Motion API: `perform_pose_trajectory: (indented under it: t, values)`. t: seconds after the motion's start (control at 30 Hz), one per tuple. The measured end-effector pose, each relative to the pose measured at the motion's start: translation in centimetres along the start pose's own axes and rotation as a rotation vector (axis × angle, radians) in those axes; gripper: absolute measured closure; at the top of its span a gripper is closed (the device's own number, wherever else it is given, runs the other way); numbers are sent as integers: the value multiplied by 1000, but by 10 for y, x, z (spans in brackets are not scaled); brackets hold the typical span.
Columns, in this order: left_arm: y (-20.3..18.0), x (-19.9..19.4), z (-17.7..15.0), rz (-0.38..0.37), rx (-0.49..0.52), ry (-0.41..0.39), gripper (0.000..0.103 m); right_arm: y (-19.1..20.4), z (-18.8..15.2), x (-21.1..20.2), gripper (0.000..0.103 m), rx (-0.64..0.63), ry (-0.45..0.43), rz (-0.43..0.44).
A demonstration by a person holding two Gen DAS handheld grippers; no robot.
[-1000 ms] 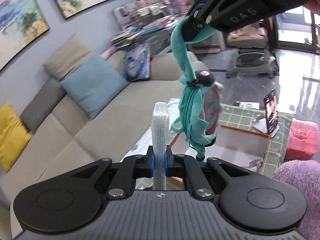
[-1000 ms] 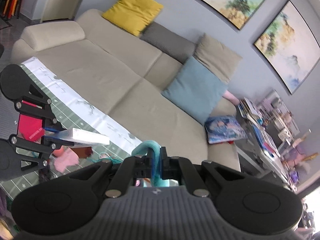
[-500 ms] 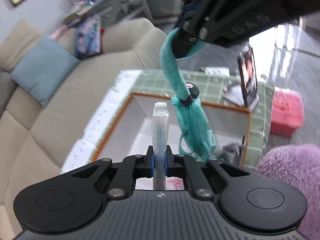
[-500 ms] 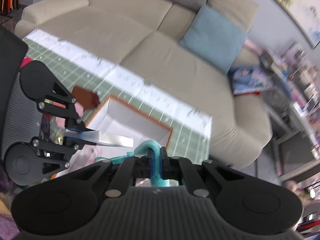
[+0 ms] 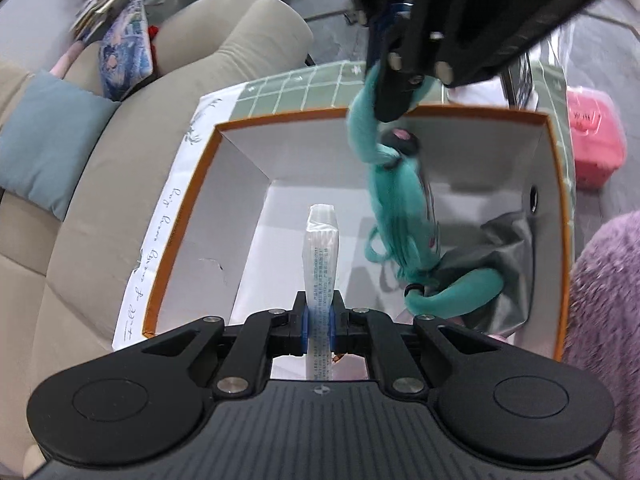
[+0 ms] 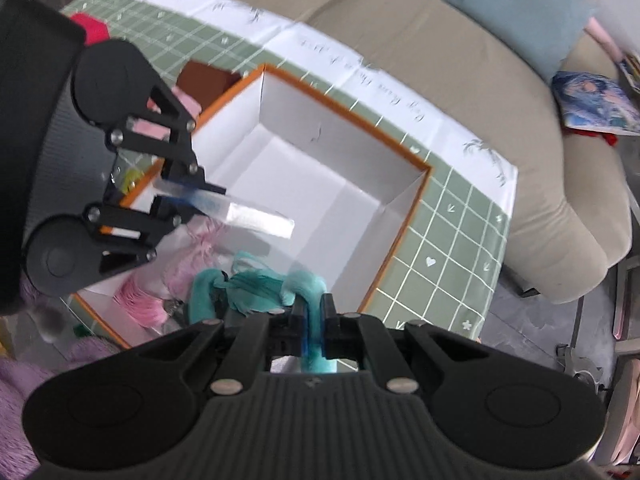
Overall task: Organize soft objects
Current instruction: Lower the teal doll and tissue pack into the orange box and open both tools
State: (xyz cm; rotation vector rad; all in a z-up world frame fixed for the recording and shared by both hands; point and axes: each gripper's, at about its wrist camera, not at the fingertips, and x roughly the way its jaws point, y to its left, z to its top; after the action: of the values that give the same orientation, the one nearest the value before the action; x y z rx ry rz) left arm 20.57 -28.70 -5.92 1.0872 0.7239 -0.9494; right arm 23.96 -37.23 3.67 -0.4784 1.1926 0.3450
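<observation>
Sofa-side surface: both loads have swung from above the sofa to over the orange-rimmed box [image 5: 182, 216]. Left gripper [image 5: 319, 316] clamps a tissue pack [image 5: 321, 256]; right gripper [image 6: 314, 318] pinches the teal-haired plush doll [image 5: 400, 208], dangling inside, ready for release.

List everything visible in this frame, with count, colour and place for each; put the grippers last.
Box: one, white inside with orange rim, on the tablecloth.
Tablecloth: one, green grid with white border, under the box.
Teal plush doll: one, hanging into the box.
Tissue pack: one, white, over the box.
Grey bag: one, inside the box.
Pink fluffy item: one, in the box.
Purple fluffy item: one, beside the box.
Sofa: one, beige, behind the table.
Blue cushion: one, on the sofa.
Left gripper: closed on the tissue pack.
Right gripper: closed on the teal plush doll.
</observation>
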Motion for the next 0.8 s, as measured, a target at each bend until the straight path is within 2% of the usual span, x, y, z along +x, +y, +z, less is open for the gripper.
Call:
perform_pose_trajectory:
  t: [0.1, 0.2, 0.4, 0.5, 0.57, 0.63, 0.67, 0.77, 0.8]
  values:
    - [-5, 10, -1, -18, 45, 5, 93, -4, 7, 16, 100, -19, 18, 20]
    - [-13, 20, -4, -1, 109, 12, 93, -5, 10, 30, 100, -37, 36, 51]
    - [-16, 37, -7, 13, 118, 34, 92, -5, 6, 55, 98, -106, 83, 81]
    - [-18, 46, -6, 50, 131, 43, 92, -8, 5, 63, 93, -97, 93, 84]
    - [-20, 53, -6, 94, 140, 50, 92, -11, 5, 67, 86, -93, 88, 81]
    - [-22, 57, -6, 125, 130, 56, 92, -11, 5, 68, 74, -90, 85, 81]
    - [-22, 59, -6, 134, 126, 61, 92, -11, 5, 68, 74, -93, 82, 80]
    - [-24, 62, -4, 90, 114, 76, 91, -7, 4, 64, 71, -94, 81, 81]
    - [-23, 61, -4, 70, 105, 79, 81, -7, 3, 64, 70, -94, 83, 82]
